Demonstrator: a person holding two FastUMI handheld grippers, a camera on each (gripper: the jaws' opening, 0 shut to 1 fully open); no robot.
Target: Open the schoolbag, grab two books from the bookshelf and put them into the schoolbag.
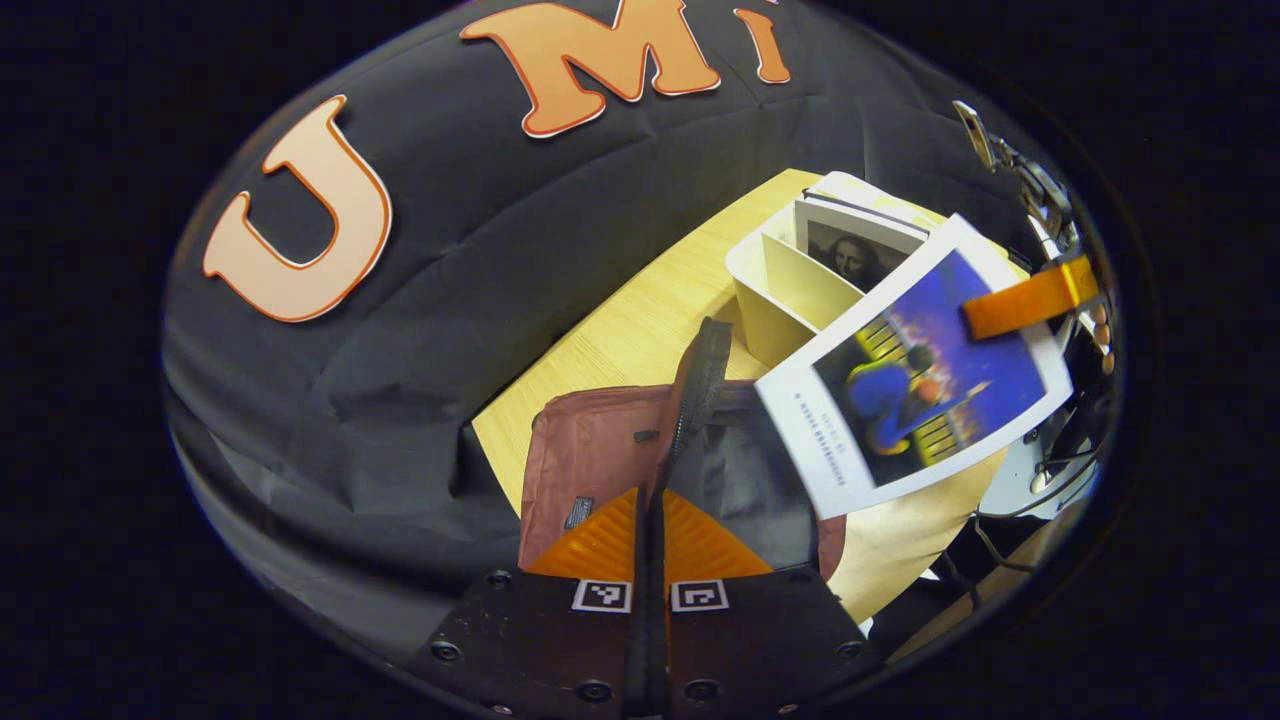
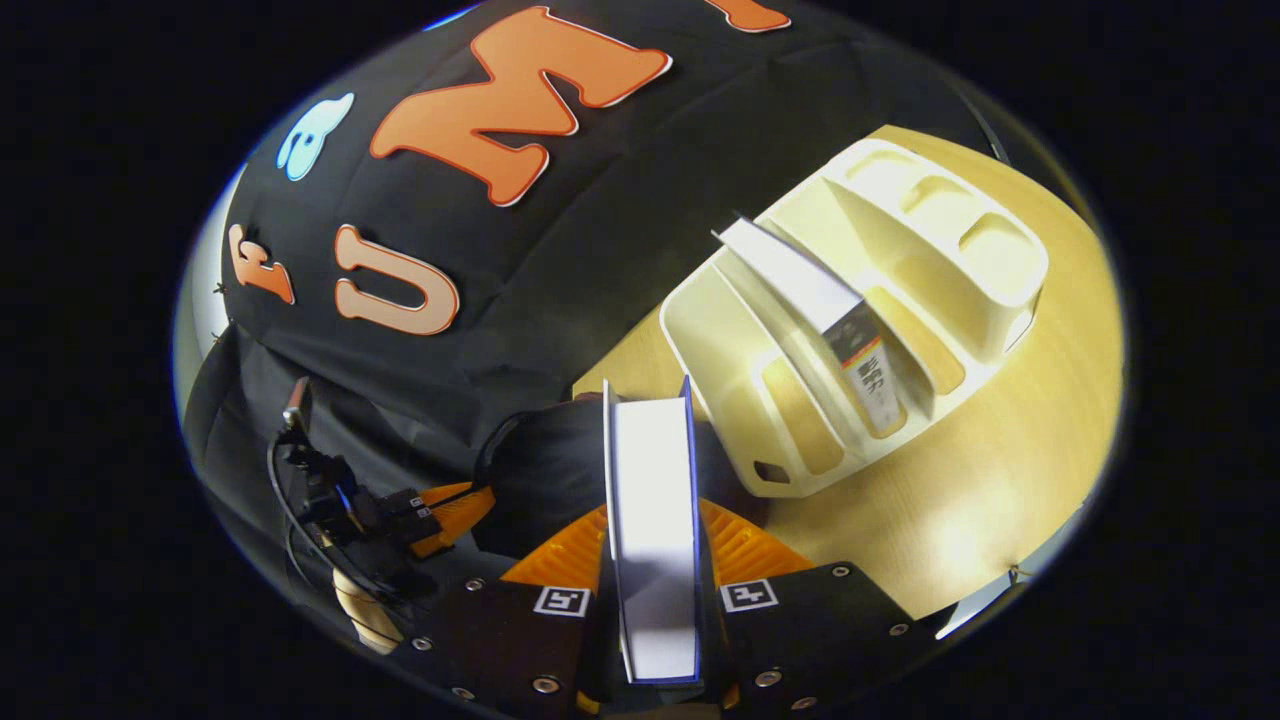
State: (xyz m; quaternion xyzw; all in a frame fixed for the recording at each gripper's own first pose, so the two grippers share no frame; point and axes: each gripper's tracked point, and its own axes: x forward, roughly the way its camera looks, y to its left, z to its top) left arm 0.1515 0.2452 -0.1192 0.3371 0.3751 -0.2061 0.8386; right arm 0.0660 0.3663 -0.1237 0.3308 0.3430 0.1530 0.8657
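Note:
My left gripper (image 1: 650,545) is shut on the black zipper edge of the reddish-brown schoolbag (image 1: 590,450), holding its dark mouth open on the wooden table (image 1: 640,320). Over that mouth hangs a blue-covered book (image 1: 920,390), tilted, with my right gripper (image 1: 1020,300) pinching its upper corner. In the right gripper view, my right gripper (image 2: 655,545) is shut on the book (image 2: 650,480), seen edge-on with white pages. Just beyond it lie the bag's dark opening (image 2: 540,470) and my left gripper (image 2: 450,510). The cream bookshelf (image 2: 950,250) holds another book (image 2: 830,310).
The bookshelf (image 1: 780,300) stands right behind the bag with a portrait-cover book (image 1: 855,255) in its rear slot. A hand (image 2: 360,600) holds the left gripper. Cables and gear (image 1: 1040,190) hang at the right. Bare tabletop (image 2: 1000,480) lies in front of the shelf.

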